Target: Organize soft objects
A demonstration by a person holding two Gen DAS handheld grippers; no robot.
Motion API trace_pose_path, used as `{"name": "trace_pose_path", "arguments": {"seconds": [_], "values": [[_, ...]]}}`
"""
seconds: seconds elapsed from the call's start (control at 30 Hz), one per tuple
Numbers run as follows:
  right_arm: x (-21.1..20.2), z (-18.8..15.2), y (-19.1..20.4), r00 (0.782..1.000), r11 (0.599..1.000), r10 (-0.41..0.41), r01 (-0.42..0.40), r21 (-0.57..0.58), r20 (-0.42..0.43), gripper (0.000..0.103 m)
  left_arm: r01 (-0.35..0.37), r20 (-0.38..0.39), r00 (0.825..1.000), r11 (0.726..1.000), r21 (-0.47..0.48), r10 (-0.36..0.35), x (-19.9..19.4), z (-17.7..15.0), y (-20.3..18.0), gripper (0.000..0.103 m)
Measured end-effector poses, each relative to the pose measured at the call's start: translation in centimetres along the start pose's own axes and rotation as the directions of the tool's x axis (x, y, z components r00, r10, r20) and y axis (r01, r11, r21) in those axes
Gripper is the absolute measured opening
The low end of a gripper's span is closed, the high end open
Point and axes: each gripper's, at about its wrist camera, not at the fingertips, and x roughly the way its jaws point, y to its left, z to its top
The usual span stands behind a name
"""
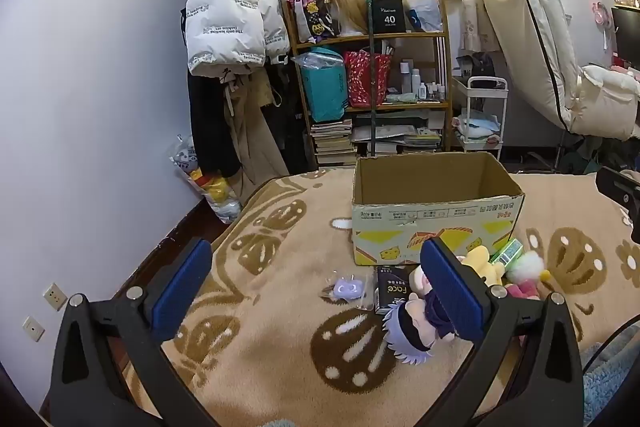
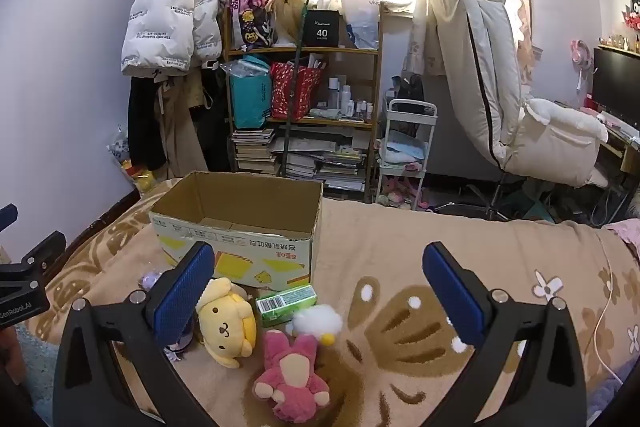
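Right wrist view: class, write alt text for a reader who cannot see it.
An open hand-held gripper hovers over a patterned blanket where a yellow plush dog, a pink plush, a white plush and a green carton lie before an open cardboard box.

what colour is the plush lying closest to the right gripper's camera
Pink, with a paler peach face and paws. The pink plush shows best in the right wrist view.

My way to the open cardboard box (image 2: pixel 236 227) is partly blocked: a yellow plush (image 2: pixel 228 323), green carton (image 2: pixel 286 303) and pink plush (image 2: pixel 292 383) crowd its front. To their right the blanket (image 2: pixel 400 239) lies free.
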Motion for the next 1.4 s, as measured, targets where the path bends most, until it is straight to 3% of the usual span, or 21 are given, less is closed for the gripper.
{"name": "trace_pose_path", "arguments": {"seconds": [0.2,1.4], "values": [[0.0,-0.1,-0.1,1.0,0.999,0.014,-0.014,0.03,0.004,0.103,0.004,0.028,1.0,1.0,-0.012,-0.003,-0.4,-0.2,-0.1,0.102],[0.3,-0.2,-0.4,1.0,0.999,0.01,-0.009,0.036,-0.006,0.103,-0.01,0.005,1.0,1.0,-0.001,0.01,0.1,-0.3,0.2,0.102]]}}
